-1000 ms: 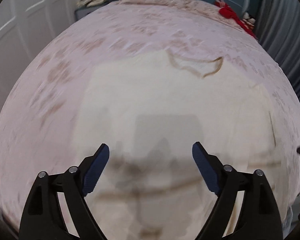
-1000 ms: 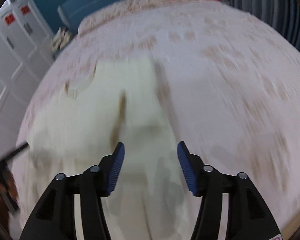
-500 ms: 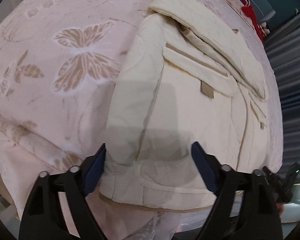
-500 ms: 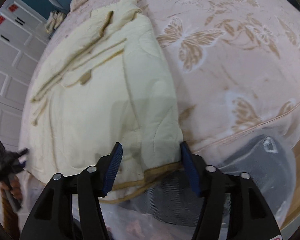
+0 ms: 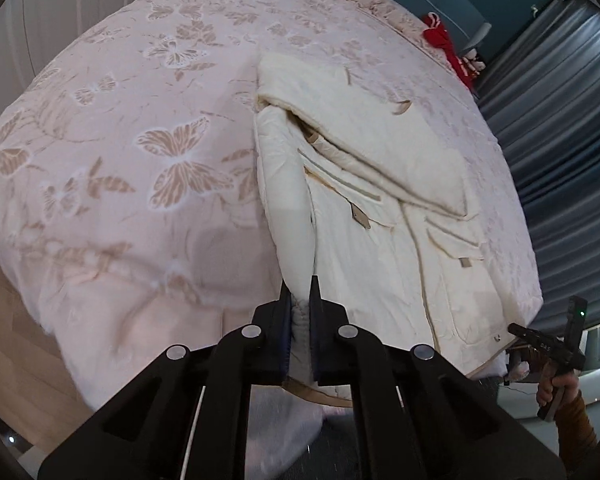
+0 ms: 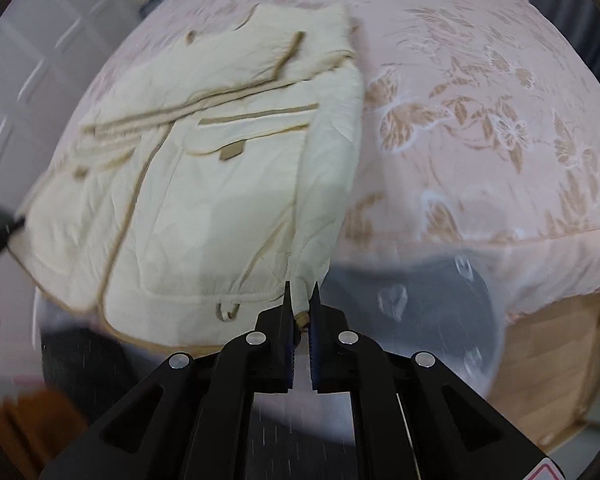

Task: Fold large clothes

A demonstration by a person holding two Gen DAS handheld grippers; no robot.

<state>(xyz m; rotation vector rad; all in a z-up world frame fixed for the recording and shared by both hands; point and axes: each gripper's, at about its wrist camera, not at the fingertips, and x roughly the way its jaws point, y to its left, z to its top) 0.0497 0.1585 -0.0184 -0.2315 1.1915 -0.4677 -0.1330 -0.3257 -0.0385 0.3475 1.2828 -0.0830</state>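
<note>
Both tongs, spread before, have just closed, left tongs [image 5: 300,300] and right tongs [image 6: 301,300] pinching the cream jacket's [image 5: 380,240] hem.

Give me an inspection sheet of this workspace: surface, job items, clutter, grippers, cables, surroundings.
Surface: bed with pink butterfly-print bedspread.
Job's things: cream jacket, partly folded, its hem at the bed's near edge.
Clutter: red item at the far end of the bed.
Grippers: left gripper shut on the jacket's near left corner; right gripper shut on the near right corner; both have just been closing.
Cables: nothing seen.
Surroundings: white panelled doors, grey curtain, teal wall.
</note>
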